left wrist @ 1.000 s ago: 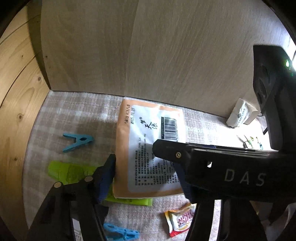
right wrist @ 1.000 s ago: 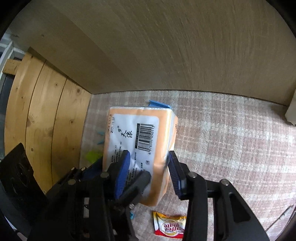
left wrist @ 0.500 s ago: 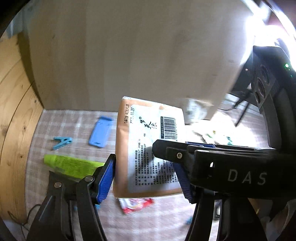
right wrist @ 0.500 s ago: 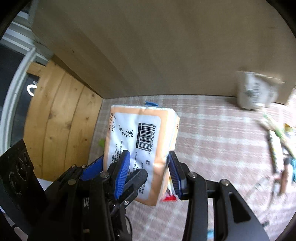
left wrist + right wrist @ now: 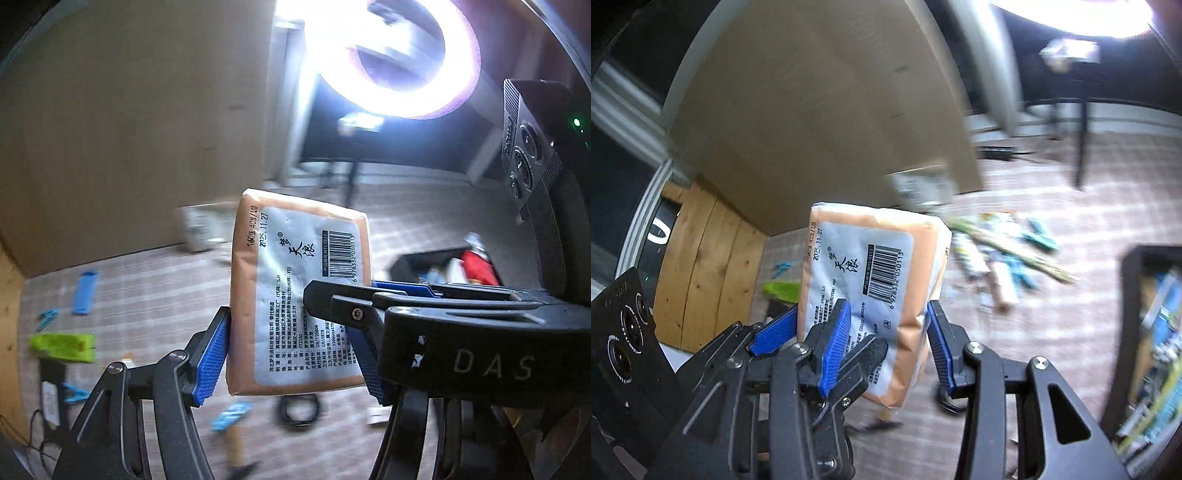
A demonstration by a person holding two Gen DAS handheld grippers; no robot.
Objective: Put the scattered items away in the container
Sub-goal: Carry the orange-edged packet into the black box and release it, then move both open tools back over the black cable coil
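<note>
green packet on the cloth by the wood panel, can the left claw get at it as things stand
Probably not yet. The left claw is shut on the orange tissue pack, sharing it with the right claw, and is up off the cloth where the green packet lies.

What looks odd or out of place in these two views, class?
The tissue pack is in mid-air, clamped by both the left gripper and the right gripper. Clips and packets lie strewn over the cloth outside the bin.
</note>
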